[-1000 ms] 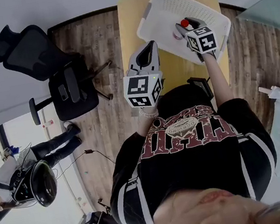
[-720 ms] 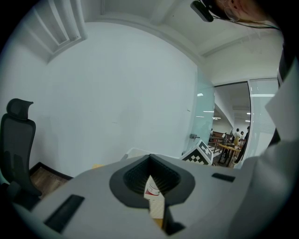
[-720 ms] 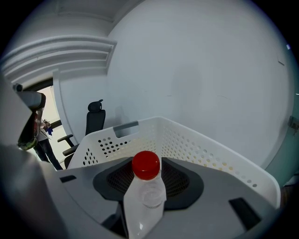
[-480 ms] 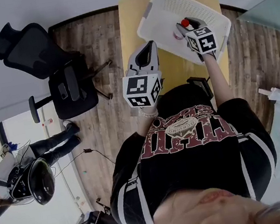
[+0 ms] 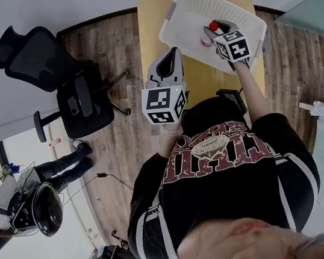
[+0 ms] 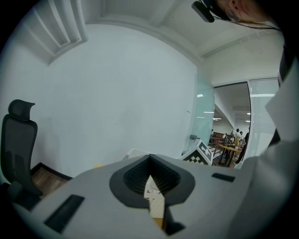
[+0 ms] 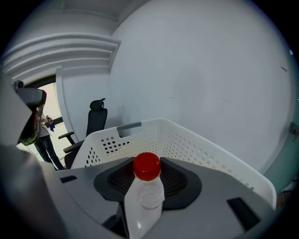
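Observation:
A clear plastic bottle [image 7: 145,196] with a red cap [image 7: 146,166] stands between the jaws of my right gripper [image 7: 147,186], which is shut on it. In the head view that gripper [image 5: 217,28] holds the bottle [image 5: 212,28] over a white perforated basket [image 5: 221,3] on a yellow table [image 5: 149,30]. My left gripper [image 6: 150,186] is shut on a small white packet [image 6: 155,200] with red print. In the head view the left gripper [image 5: 168,65] hovers over the table's left edge, apart from the basket.
A black office chair [image 5: 60,81] stands on the wood floor left of the table. Another person's legs [image 5: 61,169] show at the far left. The basket's far wall [image 7: 187,140] rises behind the bottle. A white wall lies beyond both grippers.

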`<control>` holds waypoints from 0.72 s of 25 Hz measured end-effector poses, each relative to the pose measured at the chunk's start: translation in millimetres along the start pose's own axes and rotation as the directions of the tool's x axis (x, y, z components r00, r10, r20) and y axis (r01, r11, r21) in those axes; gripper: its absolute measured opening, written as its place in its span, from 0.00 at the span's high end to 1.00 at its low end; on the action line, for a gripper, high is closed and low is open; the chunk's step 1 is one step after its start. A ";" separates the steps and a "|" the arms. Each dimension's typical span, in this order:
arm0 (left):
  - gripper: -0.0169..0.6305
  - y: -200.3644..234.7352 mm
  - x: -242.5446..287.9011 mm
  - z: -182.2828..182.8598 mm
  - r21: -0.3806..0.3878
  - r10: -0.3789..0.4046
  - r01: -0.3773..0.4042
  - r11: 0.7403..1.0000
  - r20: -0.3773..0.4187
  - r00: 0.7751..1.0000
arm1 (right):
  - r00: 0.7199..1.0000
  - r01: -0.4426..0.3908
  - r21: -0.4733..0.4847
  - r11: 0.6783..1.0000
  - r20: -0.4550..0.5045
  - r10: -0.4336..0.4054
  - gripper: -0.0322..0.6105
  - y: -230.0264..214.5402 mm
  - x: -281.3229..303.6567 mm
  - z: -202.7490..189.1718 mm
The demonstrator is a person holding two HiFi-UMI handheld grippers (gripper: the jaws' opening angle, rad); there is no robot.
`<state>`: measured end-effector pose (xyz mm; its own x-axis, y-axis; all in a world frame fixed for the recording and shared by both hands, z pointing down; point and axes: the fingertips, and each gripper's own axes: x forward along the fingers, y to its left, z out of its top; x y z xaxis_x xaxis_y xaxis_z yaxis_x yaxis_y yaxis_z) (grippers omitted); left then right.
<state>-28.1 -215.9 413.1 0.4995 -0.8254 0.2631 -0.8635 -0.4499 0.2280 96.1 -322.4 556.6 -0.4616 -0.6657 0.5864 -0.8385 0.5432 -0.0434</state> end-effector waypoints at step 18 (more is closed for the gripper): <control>0.90 1.6 -17.0 1.2 0.002 -0.004 0.004 1.000 0.013 1.000 | 1.000 -0.012 -0.011 1.000 0.021 0.012 0.68 17.6 -11.4 12.3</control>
<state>-38.1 -203.0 407.8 0.5023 -0.8277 0.2504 -0.8615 -0.4541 0.2271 83.1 -311.6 539.3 -0.4780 -0.6695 0.5686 -0.8295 0.5570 -0.0415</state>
